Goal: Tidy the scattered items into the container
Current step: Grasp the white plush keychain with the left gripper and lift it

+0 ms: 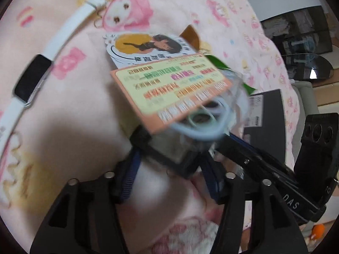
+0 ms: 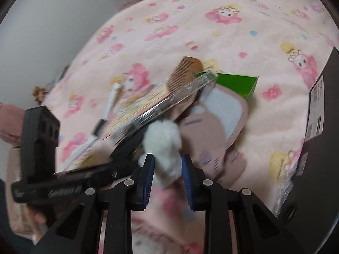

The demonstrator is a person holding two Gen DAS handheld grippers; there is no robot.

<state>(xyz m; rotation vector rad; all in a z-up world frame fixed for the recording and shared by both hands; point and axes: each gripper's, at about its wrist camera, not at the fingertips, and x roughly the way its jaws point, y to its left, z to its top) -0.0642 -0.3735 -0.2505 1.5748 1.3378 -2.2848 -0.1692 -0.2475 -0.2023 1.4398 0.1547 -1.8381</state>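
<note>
In the left wrist view a clear plastic case lies tilted and blurred, with a yellow printed card and a cartoon card on top. Its dark end sits between the fingers of my left gripper, whose jaws stand wide; I see no pad pressing on it. A white band watch lies on the blanket to the left. My right gripper is shut on a white fluffy ball that rests against a pink fabric pouch. A wooden comb and a green box lie behind the case.
Everything lies on a soft pink cartoon-print blanket. A dark box with a label stands at the right edge, also seen as the dark box beside the right gripper. Shelves and a mirror are beyond the bed.
</note>
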